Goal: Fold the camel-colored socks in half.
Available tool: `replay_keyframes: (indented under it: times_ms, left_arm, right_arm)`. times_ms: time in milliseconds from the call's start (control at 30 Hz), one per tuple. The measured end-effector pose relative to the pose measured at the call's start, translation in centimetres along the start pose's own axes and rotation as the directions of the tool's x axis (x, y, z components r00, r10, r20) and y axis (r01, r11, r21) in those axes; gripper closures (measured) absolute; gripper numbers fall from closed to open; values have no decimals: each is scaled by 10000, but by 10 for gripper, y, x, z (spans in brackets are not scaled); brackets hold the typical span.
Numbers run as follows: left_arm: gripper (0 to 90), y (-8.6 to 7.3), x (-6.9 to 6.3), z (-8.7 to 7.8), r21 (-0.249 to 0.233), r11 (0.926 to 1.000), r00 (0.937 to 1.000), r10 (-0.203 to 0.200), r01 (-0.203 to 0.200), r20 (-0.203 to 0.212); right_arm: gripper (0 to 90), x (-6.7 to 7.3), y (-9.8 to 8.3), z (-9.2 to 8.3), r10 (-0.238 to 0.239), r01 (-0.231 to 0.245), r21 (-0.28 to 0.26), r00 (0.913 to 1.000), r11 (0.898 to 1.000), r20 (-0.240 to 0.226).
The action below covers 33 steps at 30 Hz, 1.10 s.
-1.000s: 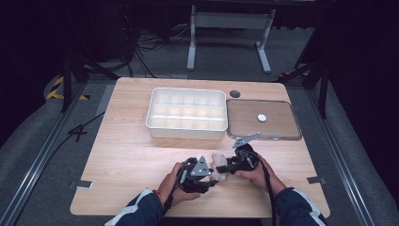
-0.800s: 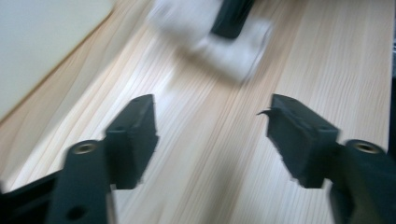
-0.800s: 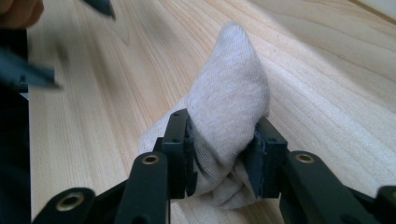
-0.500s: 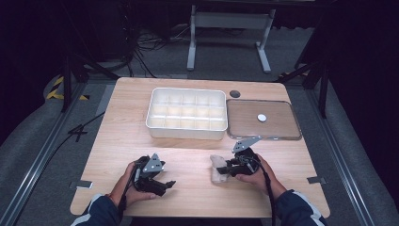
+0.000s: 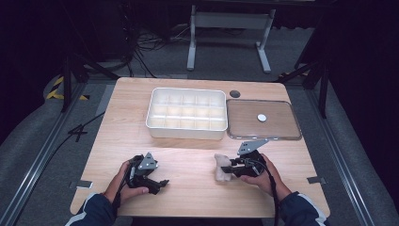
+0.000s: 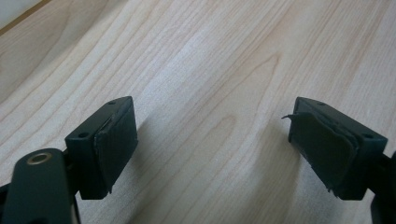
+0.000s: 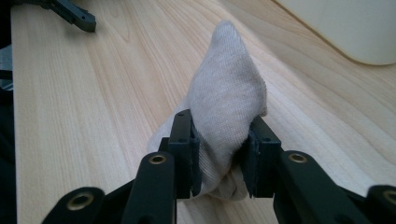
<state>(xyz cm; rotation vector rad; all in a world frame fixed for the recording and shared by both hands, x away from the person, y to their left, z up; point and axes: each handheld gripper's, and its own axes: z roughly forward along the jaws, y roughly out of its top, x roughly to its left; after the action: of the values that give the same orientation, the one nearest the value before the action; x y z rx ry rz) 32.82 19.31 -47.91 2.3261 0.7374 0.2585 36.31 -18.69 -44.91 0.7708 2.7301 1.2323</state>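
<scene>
Near the compartment tray (image 5: pixel 187 114), the left gripper (image 5: pixel 162 182) has let go and withdrawn, fingers spread empty, leaving the right gripper (image 5: pixel 229 165) alone pinching the rolled sock (image 5: pixel 221 168).

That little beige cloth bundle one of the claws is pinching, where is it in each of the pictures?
High view: the cloth bundle lies low and right of centre, at the tip of the right gripper.
Right gripper view: the bundle stands in the centre, squeezed between the jaws.
Left gripper view: bare tabletop between open jaws.
Shared landmark: the white compartment tray, top right corner in the right gripper view.
</scene>
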Motion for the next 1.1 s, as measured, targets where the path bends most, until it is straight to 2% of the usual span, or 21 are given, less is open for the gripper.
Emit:
replay_keyframes:
  times_ms: [133,400,767,1100]
  left_arm:
    - [146,-5,1,1,-431,9990,10000,-68,65,-72]
    - [135,-4,1,2,-418,9991,9999,-116,115,-33]
    - [119,-3,2,3,-359,9993,10000,-37,34,-63]
    - [119,-3,1,2,-375,9992,9998,-120,115,-139]
  right_arm:
    - [687,-1,1,-4,-113,116,-112,9997,9999,211]
    - [687,-1,3,-10,-392,408,-332,9981,9986,481]
    - [686,-6,3,-18,-396,438,-439,9949,9981,925]
    - [685,-8,3,-24,-302,369,-530,9919,9979,1234]
